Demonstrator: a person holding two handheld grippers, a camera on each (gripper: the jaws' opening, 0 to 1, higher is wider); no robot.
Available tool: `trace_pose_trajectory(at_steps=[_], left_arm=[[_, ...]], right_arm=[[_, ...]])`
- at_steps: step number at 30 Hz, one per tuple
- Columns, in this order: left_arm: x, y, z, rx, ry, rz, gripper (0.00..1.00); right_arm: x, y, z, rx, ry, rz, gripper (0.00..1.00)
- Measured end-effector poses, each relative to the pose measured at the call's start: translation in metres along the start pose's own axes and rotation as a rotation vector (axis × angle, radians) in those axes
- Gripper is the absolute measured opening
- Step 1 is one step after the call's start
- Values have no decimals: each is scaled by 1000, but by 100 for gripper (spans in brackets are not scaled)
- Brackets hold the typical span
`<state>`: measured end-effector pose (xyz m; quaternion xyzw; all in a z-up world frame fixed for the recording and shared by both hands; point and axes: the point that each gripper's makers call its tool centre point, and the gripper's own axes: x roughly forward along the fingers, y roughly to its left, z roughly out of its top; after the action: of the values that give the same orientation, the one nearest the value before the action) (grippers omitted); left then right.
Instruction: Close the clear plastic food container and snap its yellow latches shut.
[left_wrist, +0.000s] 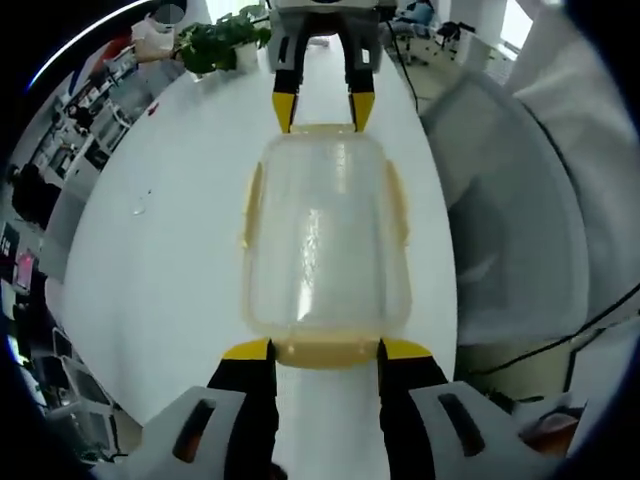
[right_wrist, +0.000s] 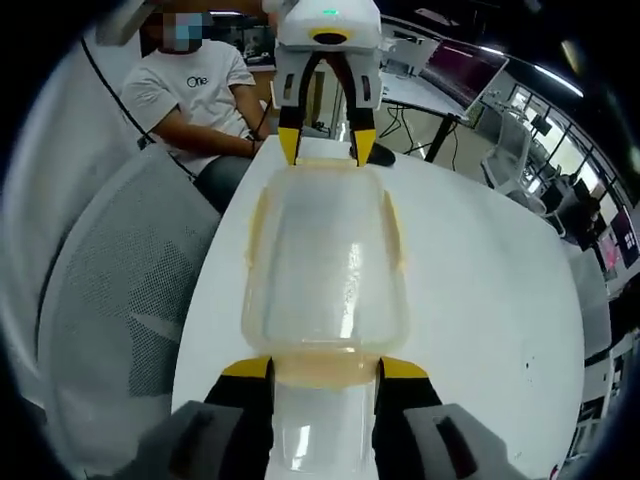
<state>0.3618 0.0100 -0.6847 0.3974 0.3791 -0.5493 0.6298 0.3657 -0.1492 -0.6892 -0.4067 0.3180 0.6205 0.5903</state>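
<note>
In the left gripper view, the clear plastic food container is lying on the white table, lid on, stretching away from the camera. The left gripper is reaching in from the bottom, its yellow-tipped jaws standing apart on either side of the near yellow latch, the tips just beside the latch's ends; I cannot tell whether they are pressing it. At the far end the right gripper is coming down from the top, jaws spread, tips at the far latch. A potted plant is sitting beyond it, and a grey mesh chair is standing alongside the table.

In the right gripper view, the same container is running away from the camera. The right gripper is straddling the near latch, jaws open about its width. The left gripper is hovering at the far end, open. A seated person in a white T-shirt is sitting behind the table.
</note>
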Motion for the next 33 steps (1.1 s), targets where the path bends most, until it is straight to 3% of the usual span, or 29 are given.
trace_pose_trajectory(at_steps=[17,33], left_arm=[[21,-10,51,-2,11,7,37],[45,-3,92,-1,3,4,37]], right_arm=[[-26,10,-48,-2,17,10,37],[-44,6,-92,2,22,9,37]])
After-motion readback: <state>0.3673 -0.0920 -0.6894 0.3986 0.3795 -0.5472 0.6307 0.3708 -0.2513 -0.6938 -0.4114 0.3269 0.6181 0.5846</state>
